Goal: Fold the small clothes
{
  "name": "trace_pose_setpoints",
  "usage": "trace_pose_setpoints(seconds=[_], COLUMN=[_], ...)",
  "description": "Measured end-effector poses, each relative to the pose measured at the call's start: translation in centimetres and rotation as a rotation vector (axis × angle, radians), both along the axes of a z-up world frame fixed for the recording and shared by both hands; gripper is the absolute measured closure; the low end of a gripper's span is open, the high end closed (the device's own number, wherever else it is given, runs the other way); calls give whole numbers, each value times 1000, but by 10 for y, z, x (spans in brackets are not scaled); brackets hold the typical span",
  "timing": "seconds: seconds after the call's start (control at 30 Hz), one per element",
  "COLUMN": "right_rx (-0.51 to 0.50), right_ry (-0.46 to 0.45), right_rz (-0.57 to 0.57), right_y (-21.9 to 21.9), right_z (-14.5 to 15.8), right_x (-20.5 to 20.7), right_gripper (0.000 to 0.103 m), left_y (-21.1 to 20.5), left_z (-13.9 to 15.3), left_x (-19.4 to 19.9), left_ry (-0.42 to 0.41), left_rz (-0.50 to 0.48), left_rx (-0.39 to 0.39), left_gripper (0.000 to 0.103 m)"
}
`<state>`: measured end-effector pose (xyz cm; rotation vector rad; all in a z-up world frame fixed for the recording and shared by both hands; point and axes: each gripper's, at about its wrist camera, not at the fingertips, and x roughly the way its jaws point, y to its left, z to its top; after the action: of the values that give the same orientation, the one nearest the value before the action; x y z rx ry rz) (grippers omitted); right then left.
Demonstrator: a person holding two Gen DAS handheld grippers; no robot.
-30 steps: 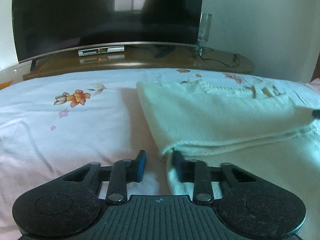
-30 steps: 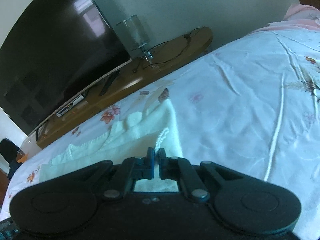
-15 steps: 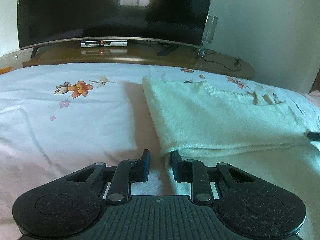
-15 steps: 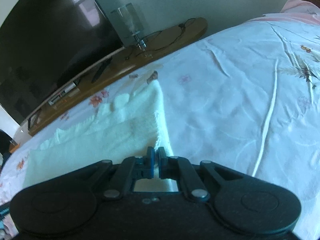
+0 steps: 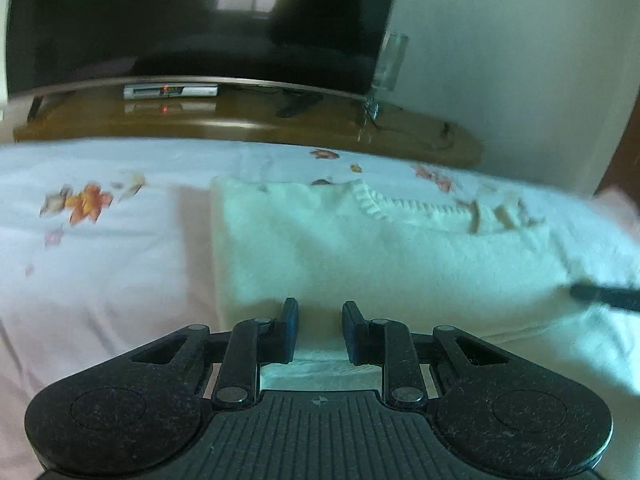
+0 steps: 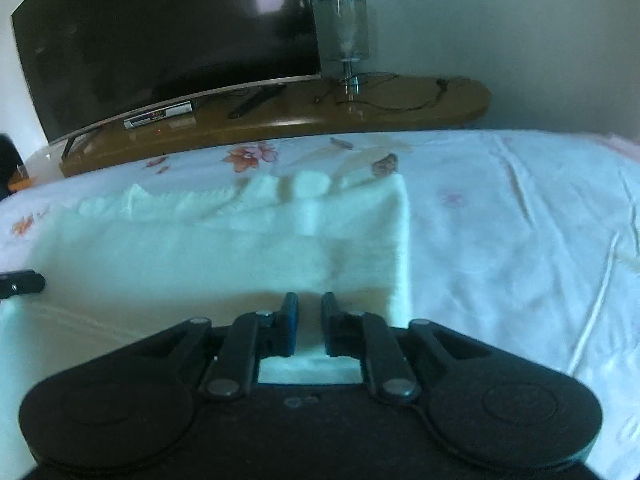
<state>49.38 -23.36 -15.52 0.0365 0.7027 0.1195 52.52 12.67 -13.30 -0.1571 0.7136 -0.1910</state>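
A cream knitted garment [image 5: 380, 256] lies folded flat on the floral bed sheet [image 5: 100, 264], its ribbed neckline at the far side. It also shows in the right wrist view [image 6: 224, 252]. My left gripper [image 5: 319, 312] is open, low over the near left part of the folded edge, with nothing between its jaws. My right gripper [image 6: 309, 306] is open over the near right part of the garment. A dark tip of the right gripper shows at the right edge of the left view [image 5: 604, 298].
A wooden TV bench [image 5: 240, 120] with a large dark television [image 5: 192, 20], a set-top box [image 5: 170, 91], a remote and a glass lamp [image 6: 348, 36] stands past the bed's far edge. Bare sheet [image 6: 520, 240] lies right of the garment.
My right gripper has opened and let go of the garment, which now lies folded flat. My left gripper has shifted right over the folded edge and opened wider.
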Motion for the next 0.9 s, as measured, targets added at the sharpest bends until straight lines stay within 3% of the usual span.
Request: trace_pose_setpoints(seconds=[0.1, 0.2, 0.33, 0.43, 0.5, 0.7, 0.9], right_rx=[65, 77, 124, 80, 10, 68, -19], right_ry=[9, -32, -41, -24, 5, -32, -27], right_rz=[-34, -53, -14, 22, -16, -26, -56], right_y=[-14, -9, 16, 39, 43, 31, 20], right_z=[3, 14, 15, 7, -4, 2, -2], right_x=[-2, 4, 29, 46, 56, 50, 54], right_gripper=[95, 81, 83, 87, 91, 85, 89], left_y=[10, 16, 18, 15, 22, 19, 20], left_z=[6, 13, 8, 2, -2, 6, 2], left_x=[3, 23, 61, 82, 89, 97, 93], left_ry=[-23, -54, -42, -8, 7, -14, -14], left_rz=[25, 57, 72, 59, 69, 36, 37], left_rx=[22, 32, 41, 96, 94, 158, 244], left_gripper=[78, 78, 78, 78, 78, 78, 78])
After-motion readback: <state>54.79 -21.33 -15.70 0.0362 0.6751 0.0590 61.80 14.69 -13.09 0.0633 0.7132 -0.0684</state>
